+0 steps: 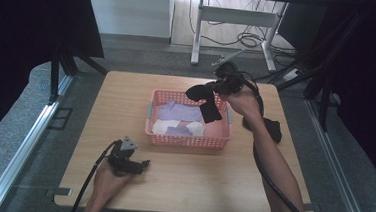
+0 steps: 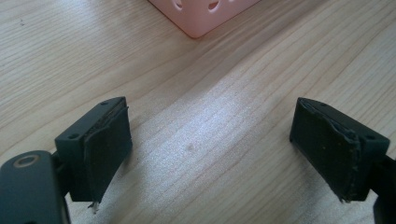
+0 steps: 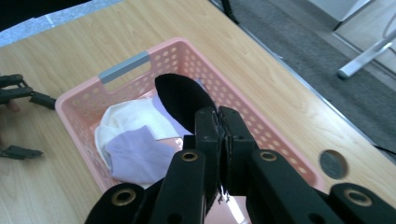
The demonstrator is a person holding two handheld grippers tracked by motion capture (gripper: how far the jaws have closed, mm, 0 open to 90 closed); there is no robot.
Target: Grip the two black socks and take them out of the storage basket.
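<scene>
From the high view, a light wooden table (image 1: 180, 185) stands on grey carpet, with dark curtains at either side and a white-legged desk with loose cables on the floor behind. A pink perforated plastic basket (image 1: 187, 140) sits at the middle of the table, holding pale lilac and cream socks (image 1: 178, 111). The right gripper (image 1: 216, 86) is held above the far right corner of the basket, and a black fabric sock (image 1: 207, 101) hangs from it over the basket's right part. Another dark piece of cloth (image 1: 269, 127) lies on the table just right of the basket, partly behind the forearm. The left gripper (image 1: 142, 164) rests low on the table in front of the basket's near left corner.

In the left gripper view, the two black jaws stand wide apart over bare wood grain, nothing between them; a corner of the pink basket (image 2: 201, 14) shows at the top.

In the right gripper view, the jaws are pressed tight together, pinching the black sock (image 3: 180, 100), which hangs over the basket (image 3: 84, 100) above the cream and lilac socks (image 3: 133, 140). The basket's grey handle strip carries no legible writing, and no labels can be read anywhere.
</scene>
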